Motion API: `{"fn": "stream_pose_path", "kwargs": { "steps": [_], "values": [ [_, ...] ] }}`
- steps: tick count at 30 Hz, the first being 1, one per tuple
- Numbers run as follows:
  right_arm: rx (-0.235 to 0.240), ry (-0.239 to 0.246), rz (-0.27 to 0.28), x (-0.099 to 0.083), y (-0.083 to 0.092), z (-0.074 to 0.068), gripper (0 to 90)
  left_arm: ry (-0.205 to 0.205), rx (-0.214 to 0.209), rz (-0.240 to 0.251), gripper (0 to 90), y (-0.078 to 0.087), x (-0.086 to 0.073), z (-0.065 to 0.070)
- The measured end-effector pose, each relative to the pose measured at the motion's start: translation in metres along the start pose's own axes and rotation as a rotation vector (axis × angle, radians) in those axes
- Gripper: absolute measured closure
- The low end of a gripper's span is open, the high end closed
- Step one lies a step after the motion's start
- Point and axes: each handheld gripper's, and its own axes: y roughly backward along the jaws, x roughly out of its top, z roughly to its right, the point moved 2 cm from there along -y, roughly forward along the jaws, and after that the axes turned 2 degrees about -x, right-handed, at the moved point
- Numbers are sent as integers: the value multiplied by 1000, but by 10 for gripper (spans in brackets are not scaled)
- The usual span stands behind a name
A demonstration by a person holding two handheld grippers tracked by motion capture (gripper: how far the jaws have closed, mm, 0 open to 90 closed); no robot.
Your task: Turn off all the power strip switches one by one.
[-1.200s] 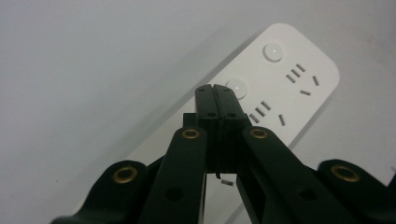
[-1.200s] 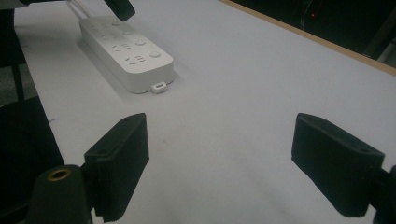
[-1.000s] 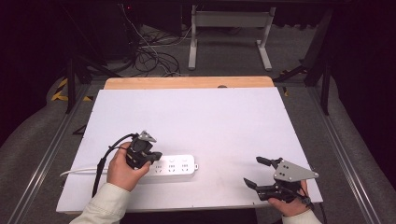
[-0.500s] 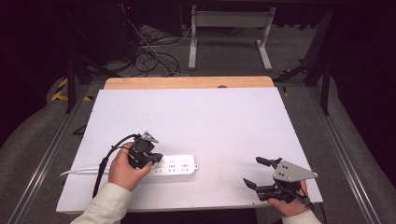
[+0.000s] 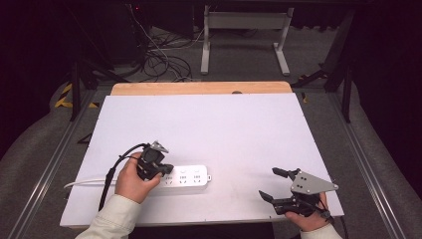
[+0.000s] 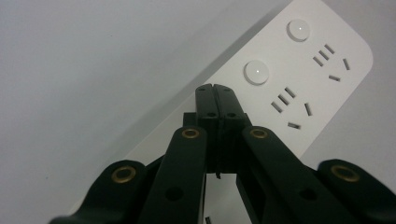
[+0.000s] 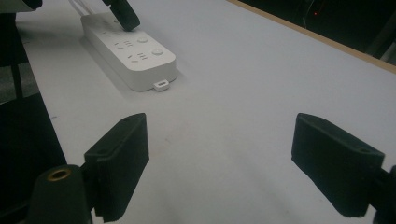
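A: Where's the strip?

B: The white strip [image 5: 185, 179] lies flat on the white table [image 5: 214, 129], near its near edge, left of middle, long side running left to right. Its white cord [image 5: 84, 182] leaves the left end toward the table's left edge.

A: And the left claw?

B: The left claw [image 5: 166, 169] sits over the strip's left end, held in the left hand [image 5: 132, 179]. Its jaws are clenched together with nothing between them; in the left gripper view the tips [image 6: 215, 95] are pressed flush just above the strip's face, beside a round button [image 6: 256, 72]. I can't tell whether they touch the strip.

A: The right one?

B: The right claw [image 5: 268, 184] rests at the table's near right corner, well apart from the strip, jaws spread wide and released, bare table between the pads [image 7: 122, 158].
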Motion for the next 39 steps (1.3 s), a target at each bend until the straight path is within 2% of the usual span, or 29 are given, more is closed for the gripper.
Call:
{"fn": "stream_pose_path", "kwargs": {
  "steps": [19, 23, 28, 29, 30, 31, 32, 34, 39],
  "values": [
    [4, 0, 2, 1, 0, -1, 195, -9, 9, -1, 900, 0, 0, 1],
    [4, -1, 3, 1, 0, -1, 195, -5, -16, 11, 900, -2, -2, -2],
    [3, -2, 6, 1, 0, -2, 195, -7, -12, 17, 900, -2, -1, -2],
    [2, -2, 6, 1, 0, -2, 195, -41, 94, 37, 900, 1, 1, 5],
    [3, -1, 6, 1, 1, -2, 195, -47, 110, 32, 900, 5, 3, 6],
    [3, 2, 6, 1, 1, -1, 195, -32, 46, 57, 900, 11, 5, 5],
    [0, 1, 8, 1, 1, -1, 195, -13, 9, 85, 900, 19, 6, 4],
    [-3, -1, 7, 1, 2, 0, 195, -19, 35, 95, 900, 26, 7, 6],
    [-1, -1, 6, 1, 0, 0, 195, -39, 28, 116, 900, 29, 9, 13]
  ]
}}
